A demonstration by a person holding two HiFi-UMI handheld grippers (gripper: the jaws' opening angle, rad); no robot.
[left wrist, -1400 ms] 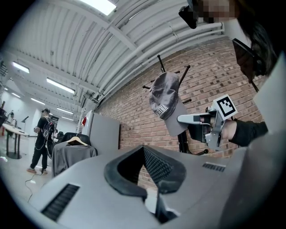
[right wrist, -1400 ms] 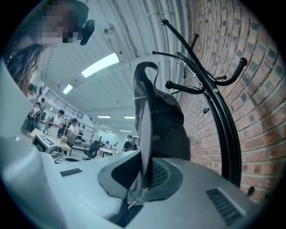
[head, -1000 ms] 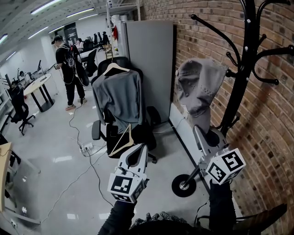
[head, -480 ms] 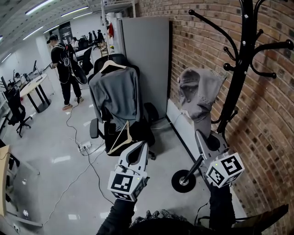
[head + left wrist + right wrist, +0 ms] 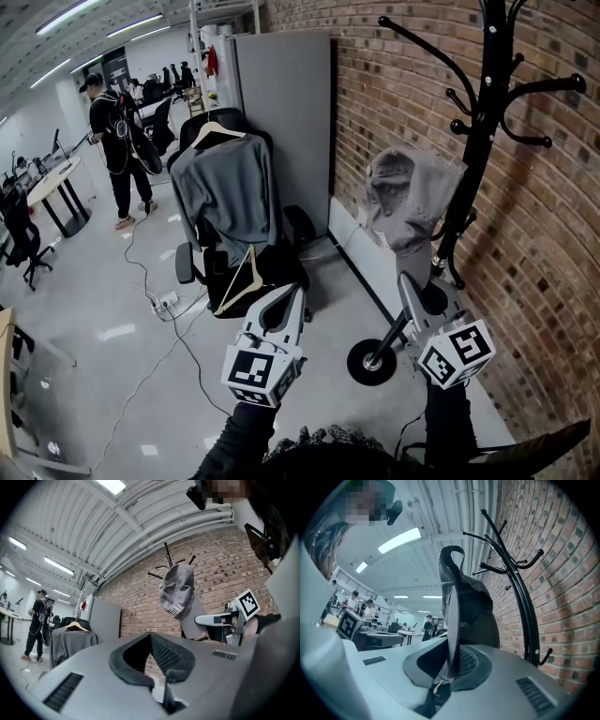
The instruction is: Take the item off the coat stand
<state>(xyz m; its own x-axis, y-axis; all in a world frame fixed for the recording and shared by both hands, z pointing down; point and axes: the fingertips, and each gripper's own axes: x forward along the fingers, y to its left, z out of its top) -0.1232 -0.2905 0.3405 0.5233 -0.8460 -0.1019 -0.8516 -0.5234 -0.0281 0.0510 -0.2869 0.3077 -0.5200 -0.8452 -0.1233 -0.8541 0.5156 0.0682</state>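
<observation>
grey fabric cap (image 5: 408, 192), stiff curved brim | pinched in right gripper (image 5: 409, 279) jaws

Under you: glossy grey floor (image 5: 103, 375) with pale light patches. Coat stand base (image 5: 371, 362), a black round disc, sits on floor close to brick wall (image 5: 394, 103), on your right. Black office chair (image 5: 281, 272) stands left of it, ahead of you. White power strip (image 5: 161, 302) lies left of chair, black cable (image 5: 190, 339) trailing across floor toward you. Farther back on your left: person (image 5: 112, 141) standing, desk (image 5: 52, 183), second office chair (image 5: 21, 239).
</observation>
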